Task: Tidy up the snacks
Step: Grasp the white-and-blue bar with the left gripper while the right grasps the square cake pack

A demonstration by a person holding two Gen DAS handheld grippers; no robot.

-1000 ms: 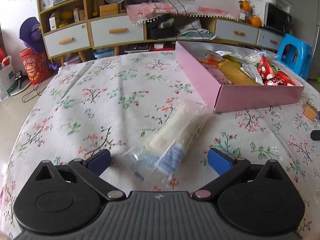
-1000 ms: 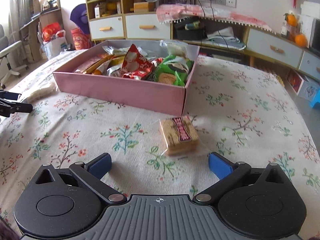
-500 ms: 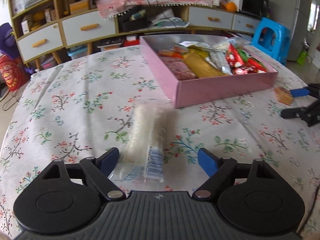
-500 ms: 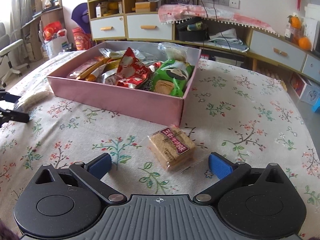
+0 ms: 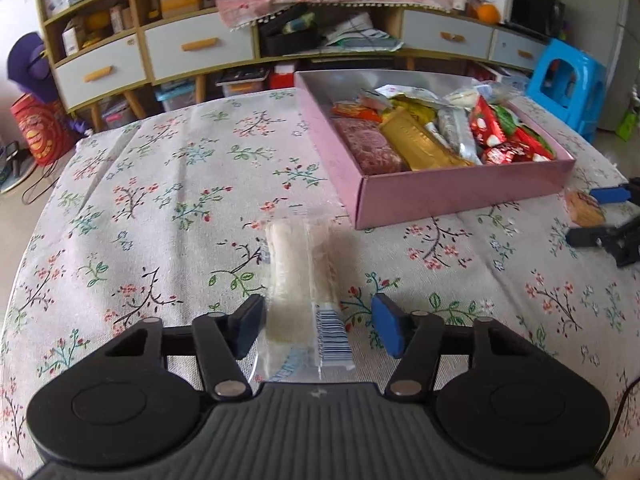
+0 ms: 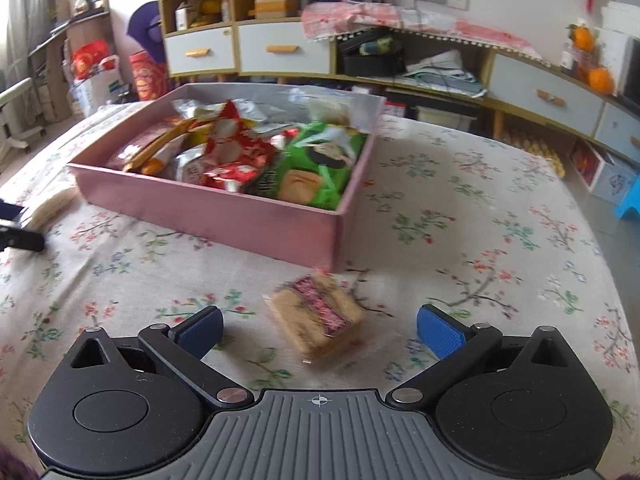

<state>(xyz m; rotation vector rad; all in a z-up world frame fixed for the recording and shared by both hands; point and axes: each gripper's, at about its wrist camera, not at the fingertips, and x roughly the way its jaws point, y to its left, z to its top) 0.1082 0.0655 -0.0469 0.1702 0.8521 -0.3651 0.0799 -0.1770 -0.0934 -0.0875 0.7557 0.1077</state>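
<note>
Left wrist view first: the left gripper (image 5: 318, 330) sits low in the frame with its jaws spread, one blue pad on each side of a clear pack of pale wafers (image 5: 300, 276) lying flat on the floral tablecloth (image 5: 160, 208). The left-hand pad looks right up against the wrapper's edge, the right-hand one has a visible gap, so it's straddling the pack, not clamping it. The pack's barcode end points toward the camera. Just past its far end, up and to the right, is the pink box (image 5: 460, 196), already loaded with snacks: a gold wrapper, a dark red block, red and silver packets. At the right edge of the frame you can see part of the other gripper next to a small tan biscuit pack (image 5: 584, 210).

Right wrist view is a bit blurry. The right gripper (image 6: 318, 328) is also spread wide, with the biscuit pack (image 6: 320, 316), tan with a red label, lying on the cloth between the pads and touching neither. It sits angled, close to the near corner of the pink box (image 6: 240, 216), which fills the middle of the frame with a green packet and red ones near this end. Far left edge shows a bit of the wafer pack (image 6: 52, 200) and a dark piece of the left gripper.
</note>
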